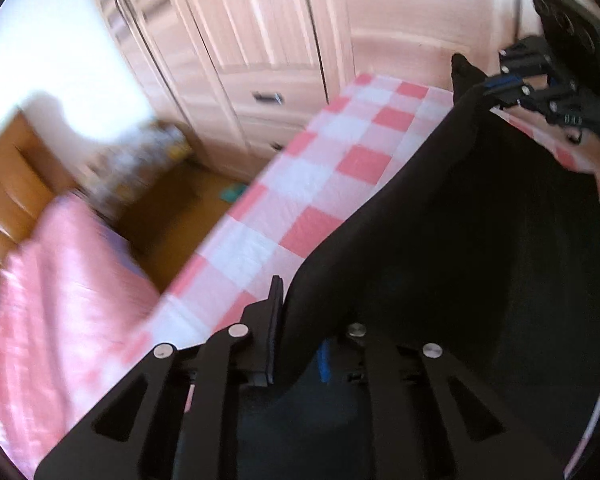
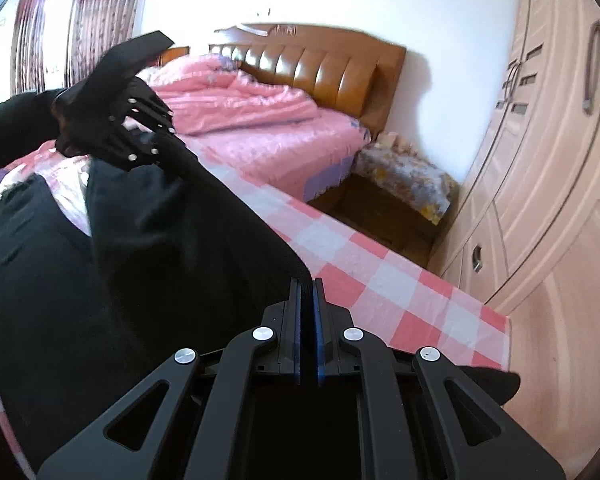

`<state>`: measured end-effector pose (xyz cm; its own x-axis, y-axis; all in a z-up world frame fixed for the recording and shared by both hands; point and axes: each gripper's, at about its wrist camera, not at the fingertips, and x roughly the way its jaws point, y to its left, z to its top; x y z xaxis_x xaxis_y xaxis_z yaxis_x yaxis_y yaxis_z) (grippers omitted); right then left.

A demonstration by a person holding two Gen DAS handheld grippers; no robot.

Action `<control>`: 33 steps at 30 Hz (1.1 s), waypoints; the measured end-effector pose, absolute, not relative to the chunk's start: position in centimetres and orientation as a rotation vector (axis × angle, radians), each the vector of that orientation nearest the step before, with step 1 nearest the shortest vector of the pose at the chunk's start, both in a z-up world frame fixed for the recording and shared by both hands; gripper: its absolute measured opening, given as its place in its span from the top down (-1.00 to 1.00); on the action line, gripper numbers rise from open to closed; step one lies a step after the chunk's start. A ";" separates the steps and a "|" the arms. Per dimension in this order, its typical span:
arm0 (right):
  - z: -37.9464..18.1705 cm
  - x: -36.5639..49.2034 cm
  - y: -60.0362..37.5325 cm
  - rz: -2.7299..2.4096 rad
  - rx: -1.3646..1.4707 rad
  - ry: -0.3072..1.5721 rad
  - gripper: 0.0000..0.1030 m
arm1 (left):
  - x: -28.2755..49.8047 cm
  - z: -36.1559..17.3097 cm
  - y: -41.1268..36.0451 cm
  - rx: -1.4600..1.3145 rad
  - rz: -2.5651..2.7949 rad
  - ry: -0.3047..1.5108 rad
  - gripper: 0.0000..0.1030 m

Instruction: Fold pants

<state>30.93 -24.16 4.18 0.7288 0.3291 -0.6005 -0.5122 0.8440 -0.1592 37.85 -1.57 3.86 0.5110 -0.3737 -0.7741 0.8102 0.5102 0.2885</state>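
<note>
Black pants (image 1: 460, 220) hang stretched between both grippers above a table with a pink-and-white checked cloth (image 1: 300, 184). In the left wrist view my left gripper (image 1: 296, 320) is shut on one edge of the pants; the cloth hides its right finger. My right gripper (image 1: 496, 92) shows at the upper right, pinching the far edge. In the right wrist view my right gripper (image 2: 308, 300) is shut on the pants (image 2: 140, 260), blue pads pressed on the cloth edge. My left gripper (image 2: 160, 148) shows at the upper left, holding the other end. The checked cloth (image 2: 380, 280) lies below.
A bed with a pink quilt (image 2: 252, 120) and brown headboard (image 2: 332, 68) stands beyond the table. A nightstand with a flowered cover (image 2: 404, 176) sits beside it. Pale wooden wardrobes (image 2: 548, 160) line the right side. The table edge (image 1: 228, 216) drops to a brown floor.
</note>
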 end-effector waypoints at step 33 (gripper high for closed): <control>-4.5 3.2 -26.6 0.365 -0.013 0.666 -0.13 | 7.2 -5.2 0.5 0.682 -0.473 0.616 -0.61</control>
